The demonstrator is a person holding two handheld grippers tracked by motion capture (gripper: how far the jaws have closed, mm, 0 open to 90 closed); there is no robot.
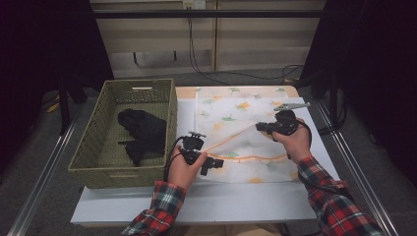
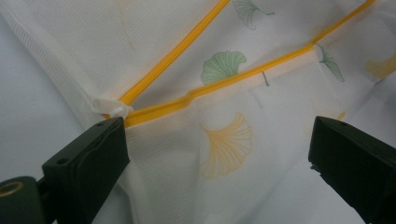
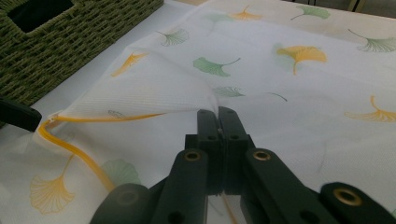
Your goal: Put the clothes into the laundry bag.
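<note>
We see a white mesh laundry bag (image 1: 241,132) printed with green and yellow ginkgo leaves lying flat on the white desk (image 1: 196,201), in the middle and toward the far right of it, with its orange zipper (image 1: 236,132) running along the near part and standing open in a long wedge. The upper edge of that opening is lifted off the lower one, so the two zipper lines part from a corner at the left, where a small white fabric tab (image 2: 109,106) sits. We find the right tongs (image 3: 218,114) pressed together, pinching the raised mesh edge of the bag beside the zipper and holding it up from the layer beneath. The left tongs (image 2: 219,140) are spread wide, hovering over the near left corner of the bag, with the left jaw just beside the white tab and the zipper end, though we cannot tell if it touches them, and the right jaw well apart above the printed mesh. In the high view the left tongs (image 1: 209,163) sit at the bag's near left corner and the right tongs (image 1: 265,127) farther right and farther back. To the left of the bag, just beside it, stands a green woven basket (image 1: 98,147) with a dark piece of clothing (image 1: 142,132) lying inside.
</note>
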